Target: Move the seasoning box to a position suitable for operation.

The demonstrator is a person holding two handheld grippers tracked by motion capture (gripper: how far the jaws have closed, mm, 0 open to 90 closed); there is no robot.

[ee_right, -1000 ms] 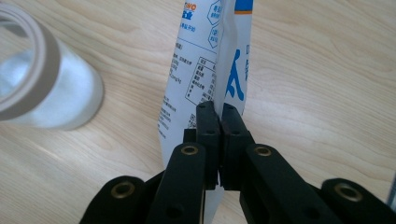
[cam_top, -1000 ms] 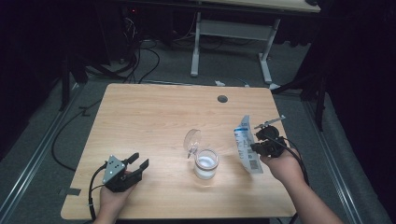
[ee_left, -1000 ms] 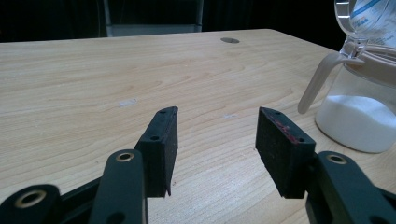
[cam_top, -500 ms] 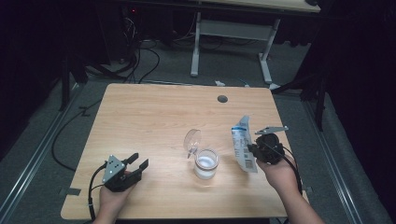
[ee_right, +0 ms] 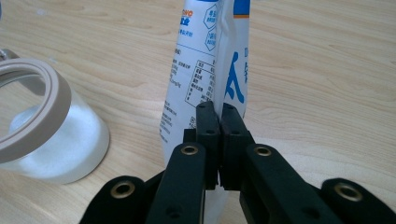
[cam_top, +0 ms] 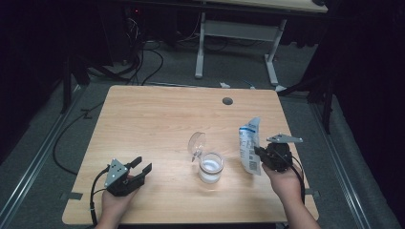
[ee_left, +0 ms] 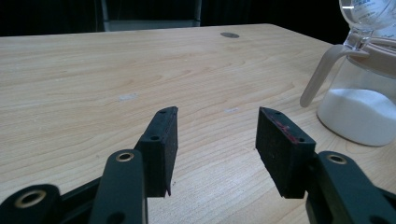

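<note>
Pale wooden tabletop [cam_top: 157, 119], broad and bare toward its far edge; right gripper [cam_top: 259, 155] pinching white printed pouch [cam_top: 249, 145] upright near right edge, just beside clear glass jar of white powder [cam_top: 210, 168]; left gripper [cam_top: 141, 165] spread, unladen, near front-left edge

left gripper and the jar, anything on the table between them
Nothing: in the high view, bare wood lies between the left gripper and the jar.
</note>
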